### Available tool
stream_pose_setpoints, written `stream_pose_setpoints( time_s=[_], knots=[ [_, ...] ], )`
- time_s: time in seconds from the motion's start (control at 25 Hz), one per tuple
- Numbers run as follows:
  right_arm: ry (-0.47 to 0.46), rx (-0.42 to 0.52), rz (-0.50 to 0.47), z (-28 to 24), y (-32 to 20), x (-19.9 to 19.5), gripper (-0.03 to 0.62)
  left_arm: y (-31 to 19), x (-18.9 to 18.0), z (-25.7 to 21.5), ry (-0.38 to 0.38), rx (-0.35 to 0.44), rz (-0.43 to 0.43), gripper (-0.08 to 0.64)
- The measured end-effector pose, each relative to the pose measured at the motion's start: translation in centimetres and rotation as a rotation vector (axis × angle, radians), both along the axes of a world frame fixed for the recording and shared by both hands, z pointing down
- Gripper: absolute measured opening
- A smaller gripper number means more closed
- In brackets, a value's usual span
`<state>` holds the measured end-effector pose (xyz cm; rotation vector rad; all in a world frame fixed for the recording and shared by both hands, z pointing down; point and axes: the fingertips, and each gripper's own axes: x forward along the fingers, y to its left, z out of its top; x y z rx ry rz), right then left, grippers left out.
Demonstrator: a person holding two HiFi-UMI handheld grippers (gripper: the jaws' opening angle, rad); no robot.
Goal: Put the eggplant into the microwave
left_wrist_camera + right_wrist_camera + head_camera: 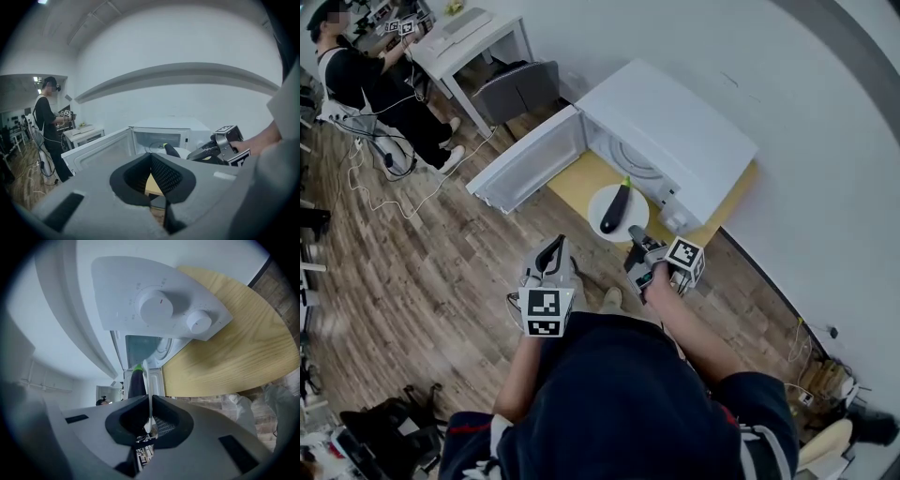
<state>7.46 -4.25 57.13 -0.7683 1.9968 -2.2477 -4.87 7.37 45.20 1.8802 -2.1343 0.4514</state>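
A dark purple eggplant [616, 206] with a green stem lies on a white plate [602, 225] in front of the white microwave [675, 122], whose door [530, 159] hangs wide open. My right gripper [639, 246] is shut on the plate's near rim. In the right gripper view the plate's thin edge [149, 385] runs between the jaws, with the eggplant [137, 383] beside it and the microwave's cavity beyond. My left gripper [551, 251] hovers lower left of the plate, shut on nothing. From the left gripper view the eggplant [171, 150] and the right gripper [199, 153] show ahead.
The microwave stands on a low yellow wooden table [581, 173] against a white wall. Its control panel with two knobs [157, 305] faces the right gripper. A person [375, 84] stands by a white desk [473, 37] at the far left. Cables and bags lie on the wood floor.
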Motion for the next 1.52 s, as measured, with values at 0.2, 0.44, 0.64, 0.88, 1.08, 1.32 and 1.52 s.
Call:
stream_pose_setpoints(
  time_s=[0.2, 0.44, 0.64, 0.88, 1.08, 1.32, 1.52],
  knots=[
    [0.008, -0.005, 0.032, 0.5, -1.0, -1.5, 0.021, -1.9, -1.6, 0.3, 0.013, 0.001, 0.051, 0.015],
    [0.004, -0.021, 0.117, 1.3, -2.7, -3.5, 0.021, -4.7, -4.3, 0.9, 0.029, -0.002, 0.125, 0.015],
    [0.005, -0.028, 0.199, 2.5, -4.6, -5.4, 0.021, -7.5, -6.6, 1.2, 0.024, -0.013, 0.208, 0.015],
    [0.025, -0.037, 0.3, 4.4, -6.5, -6.6, 0.021, -10.5, -8.2, 1.4, 0.012, -0.024, 0.309, 0.015],
    [0.04, -0.043, 0.383, 5.9, -8.1, -7.1, 0.021, -12.3, -8.9, 2.3, 0.016, -0.046, 0.389, 0.015],
    [0.047, -0.062, 0.46, 7.5, -10.0, -6.5, 0.021, -14.3, -8.4, 3.3, 0.024, -0.074, 0.465, 0.015],
    [0.05, -0.076, 0.513, 8.7, -11.1, -6.1, 0.021, -15.2, -8.3, 4.4, 0.021, -0.097, 0.51, 0.015]
  ],
)
